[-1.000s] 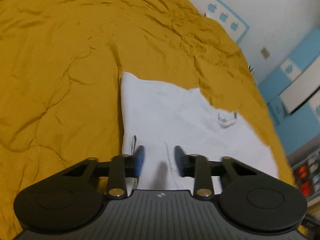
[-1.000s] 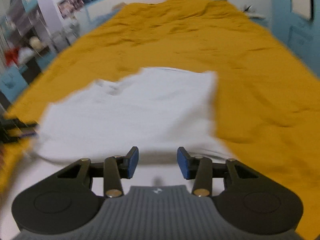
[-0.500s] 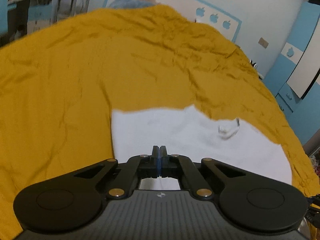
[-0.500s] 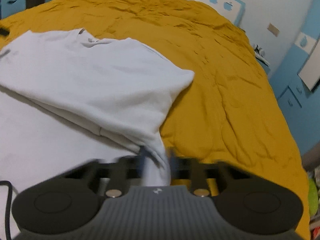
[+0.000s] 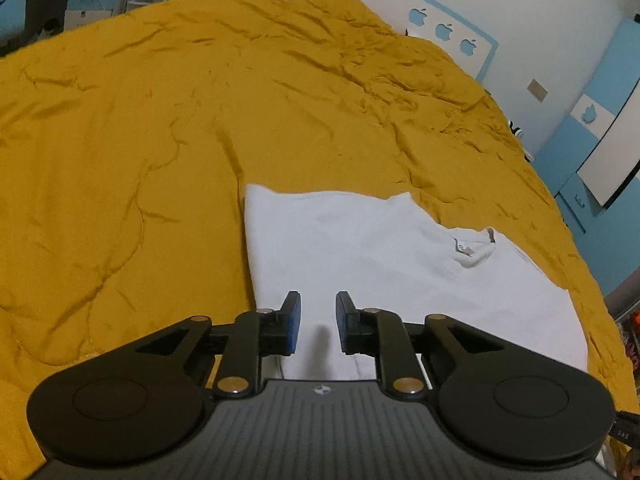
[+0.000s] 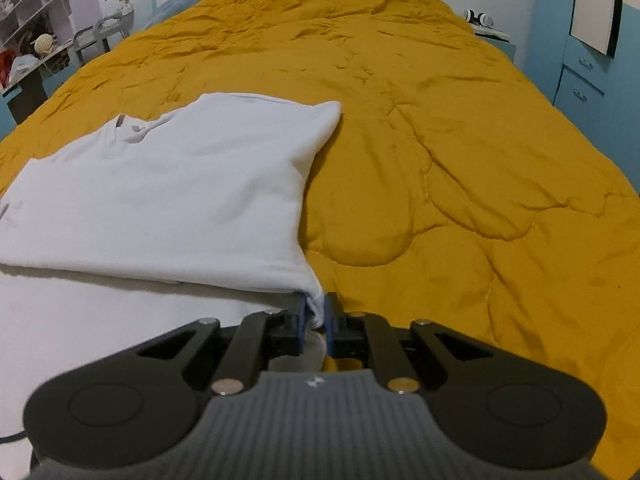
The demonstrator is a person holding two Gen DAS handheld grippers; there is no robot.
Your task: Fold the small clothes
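A: Shirt [image 6: 168, 188] position?
B: Folded on the quilt [image 6: 440, 140].
A: Right gripper [image 6: 315, 316]?
B: Clamped on the shirt's near corner.
A: Left gripper [image 5: 318, 320]?
B: Jaws apart, just opened, over the shirt [image 5: 360, 248], holding nothing.

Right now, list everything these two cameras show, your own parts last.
white T-shirt: one, white, partly folded on the bed, a corner pinched near the right wrist camera.
quilt: one, mustard yellow, wrinkled, covering the bed under the shirt.
headboard: one, white with a blue edge and blue apple shapes, at the far end.
cupboards: blue, by the right-hand wall.
shelves: pale, cluttered, far left.
left hand-held gripper: one, black with blue pads, open above the shirt, nothing between its jaws, which have just been opening.
right hand-held gripper: one, black with blue pads, shut on the shirt's corner.
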